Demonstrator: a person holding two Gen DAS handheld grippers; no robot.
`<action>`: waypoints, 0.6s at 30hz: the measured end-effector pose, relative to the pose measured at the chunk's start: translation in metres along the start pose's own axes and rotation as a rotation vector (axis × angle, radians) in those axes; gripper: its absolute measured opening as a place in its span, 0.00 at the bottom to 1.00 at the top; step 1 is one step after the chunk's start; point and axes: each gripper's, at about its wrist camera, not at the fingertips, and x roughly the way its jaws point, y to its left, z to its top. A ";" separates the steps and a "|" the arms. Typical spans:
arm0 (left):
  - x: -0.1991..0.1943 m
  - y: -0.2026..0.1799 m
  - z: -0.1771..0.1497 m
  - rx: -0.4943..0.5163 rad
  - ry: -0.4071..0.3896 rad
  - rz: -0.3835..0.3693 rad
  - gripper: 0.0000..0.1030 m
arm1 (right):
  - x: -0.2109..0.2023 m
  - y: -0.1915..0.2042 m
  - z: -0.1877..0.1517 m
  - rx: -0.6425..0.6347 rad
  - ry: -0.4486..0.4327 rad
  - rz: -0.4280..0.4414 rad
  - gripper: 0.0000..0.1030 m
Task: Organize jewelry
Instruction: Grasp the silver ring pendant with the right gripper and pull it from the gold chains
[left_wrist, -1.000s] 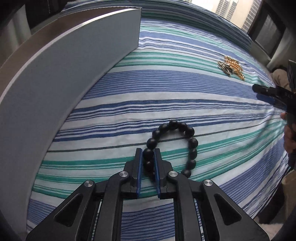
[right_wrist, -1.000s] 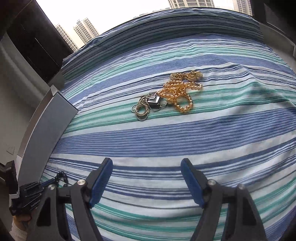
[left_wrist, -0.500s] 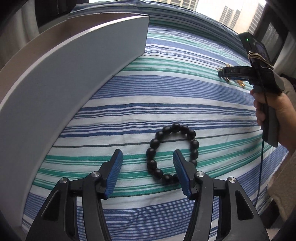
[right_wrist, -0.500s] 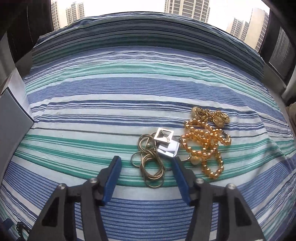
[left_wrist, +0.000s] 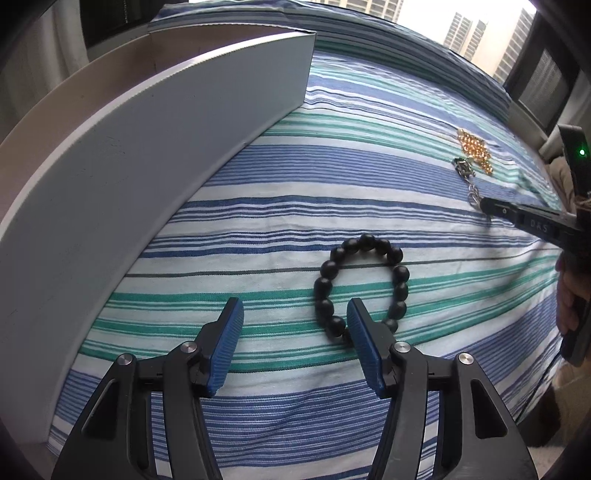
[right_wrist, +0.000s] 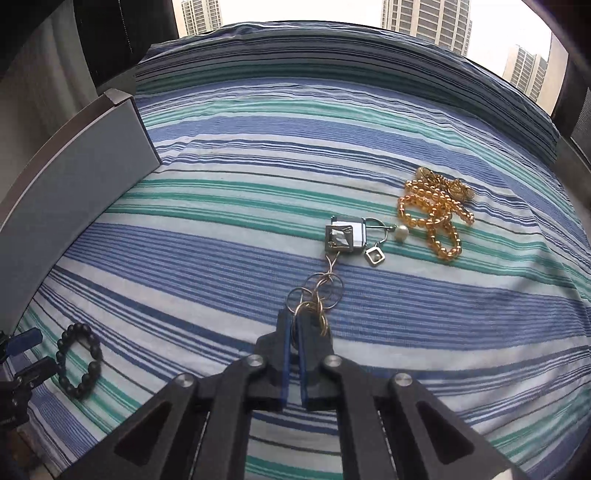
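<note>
A black bead bracelet (left_wrist: 323, 286) lies flat on the striped bedcover. My left gripper (left_wrist: 295, 314) stands open over its near left side, and the right finger covers the nearest beads. My right gripper (right_wrist: 295, 325) is shut on the gold ring chain (right_wrist: 319, 293). That chain runs up to a square silver pendant (right_wrist: 343, 240) with a pearl (right_wrist: 400, 232) beside it. An amber bead necklace (right_wrist: 432, 216) lies in a heap just beyond. The left wrist view shows the right gripper (left_wrist: 487, 205) low at the right with the chain at its tip.
A long grey open box (left_wrist: 147, 155) stands along the left side of the bed, seen also as the box (right_wrist: 81, 184) in the right wrist view. A person's hand (left_wrist: 569, 299) holds the right gripper's handle. The window and window frame lie beyond the bed.
My left gripper let go of the black bracelet and opened. My right gripper moved up to the ring chain, closed on it and drew it out from the amber beads.
</note>
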 end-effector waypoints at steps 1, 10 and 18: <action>-0.001 0.001 -0.001 0.002 0.002 0.001 0.58 | -0.007 -0.003 -0.013 0.003 0.003 0.018 0.03; -0.006 0.001 -0.013 0.025 0.022 -0.002 0.65 | -0.067 -0.045 -0.099 0.165 -0.003 0.123 0.03; -0.014 -0.001 -0.017 0.062 0.024 -0.032 0.77 | -0.087 -0.051 -0.122 0.211 -0.026 0.088 0.43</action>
